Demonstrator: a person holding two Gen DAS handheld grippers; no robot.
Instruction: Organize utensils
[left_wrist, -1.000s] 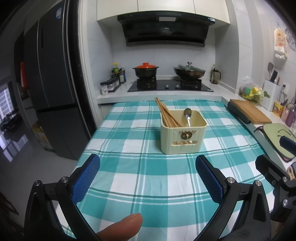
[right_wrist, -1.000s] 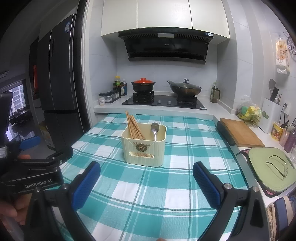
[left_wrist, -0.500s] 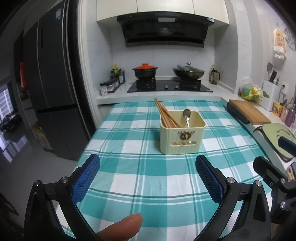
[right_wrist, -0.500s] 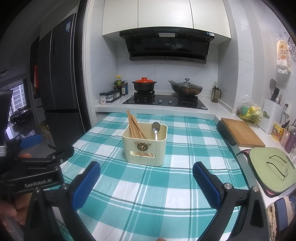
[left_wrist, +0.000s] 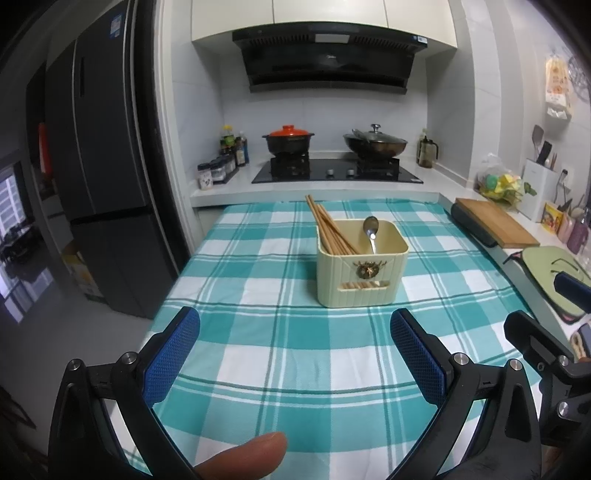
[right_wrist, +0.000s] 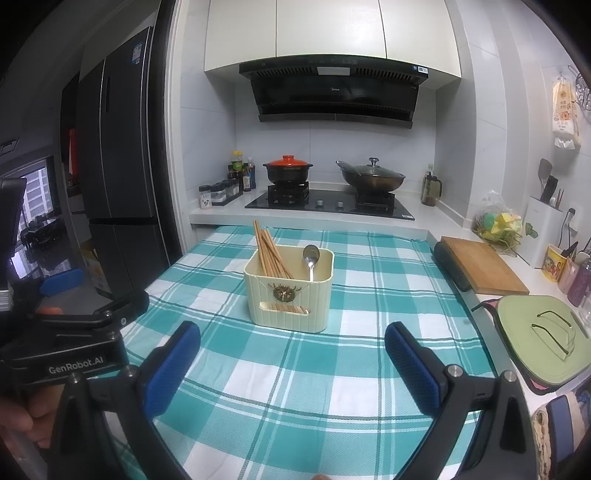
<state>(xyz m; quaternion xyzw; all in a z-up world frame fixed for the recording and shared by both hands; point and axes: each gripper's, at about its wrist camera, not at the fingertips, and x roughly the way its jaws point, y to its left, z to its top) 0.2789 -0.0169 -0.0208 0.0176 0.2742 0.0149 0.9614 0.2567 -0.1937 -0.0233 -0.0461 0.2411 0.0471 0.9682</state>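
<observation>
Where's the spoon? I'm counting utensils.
In both views the spoon stands bowl-up in the cream holder, right of the chopsticks.

A home kitchen: gas hob (left_wrist: 334, 170) with pots under a range hood (left_wrist: 328, 59), fridge (left_wrist: 107, 177) alongside.

Both views are showing a dim, cool-toned kitchen under soft overhead light. A small glare is sitting on the spoon (left_wrist: 370, 232) bowl, and faint sheen is running along the pot lids near the centre of each frame. Pale daylight is coming through a window (right_wrist: 37, 199) at the left edge. Shadows are staying weak; a soft one is falling beside the cream holder (left_wrist: 362, 271) on the worktop (left_wrist: 258, 332). Fisheye distortion is bending the fridge and walls, black vignetting is filling the corners, and a fingertip (left_wrist: 243, 456) at the lower edge is looking blurred.
</observation>
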